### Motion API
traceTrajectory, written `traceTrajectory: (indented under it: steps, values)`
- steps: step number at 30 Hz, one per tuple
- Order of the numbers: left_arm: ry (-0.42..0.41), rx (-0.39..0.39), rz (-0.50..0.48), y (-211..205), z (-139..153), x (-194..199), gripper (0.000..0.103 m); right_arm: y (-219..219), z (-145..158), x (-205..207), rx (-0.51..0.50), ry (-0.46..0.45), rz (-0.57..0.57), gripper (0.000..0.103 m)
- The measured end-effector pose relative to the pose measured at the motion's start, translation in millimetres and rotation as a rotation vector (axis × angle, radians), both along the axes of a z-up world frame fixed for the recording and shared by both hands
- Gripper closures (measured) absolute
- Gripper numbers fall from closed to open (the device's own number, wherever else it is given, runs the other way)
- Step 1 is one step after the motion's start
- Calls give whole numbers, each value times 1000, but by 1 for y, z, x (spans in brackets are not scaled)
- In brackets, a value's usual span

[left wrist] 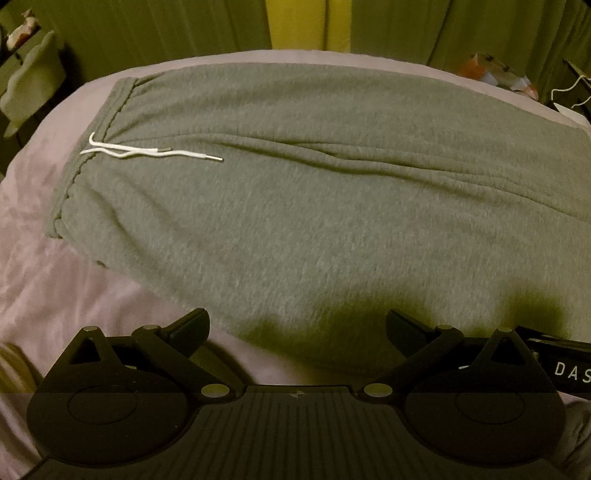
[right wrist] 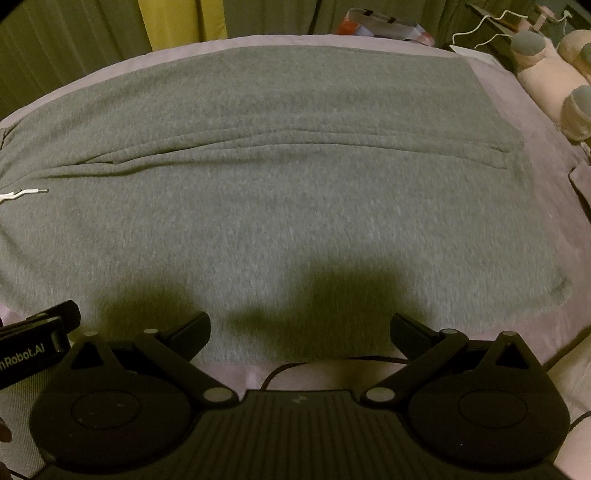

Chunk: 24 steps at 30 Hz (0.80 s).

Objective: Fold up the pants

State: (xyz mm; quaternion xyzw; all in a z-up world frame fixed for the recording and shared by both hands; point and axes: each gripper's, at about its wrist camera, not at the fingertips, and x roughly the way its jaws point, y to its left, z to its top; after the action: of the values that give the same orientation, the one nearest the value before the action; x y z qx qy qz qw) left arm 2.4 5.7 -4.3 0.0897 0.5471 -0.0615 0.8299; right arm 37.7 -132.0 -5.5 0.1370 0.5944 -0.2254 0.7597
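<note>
Grey sweatpants lie flat across a bed, waistband at the left with a white drawstring, legs running right. In the right wrist view the pants fill the bed, leg ends at the right, and the drawstring tip shows at the left edge. My left gripper is open and empty, hovering over the pants' near edge. My right gripper is open and empty, also above the near edge. Each gripper's body shows at the other view's side.
The bed has a pale lilac sheet. Green curtains hang behind it. A plush toy lies at the right end of the bed. A box and white cable sit beyond the far right corner.
</note>
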Motion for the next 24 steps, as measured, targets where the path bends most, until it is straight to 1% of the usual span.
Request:
traceTrajectory:
  steps: [24]
  values:
    - [15,0,9,-1,-3,4,0,-1,-3,5,10,1,0,0]
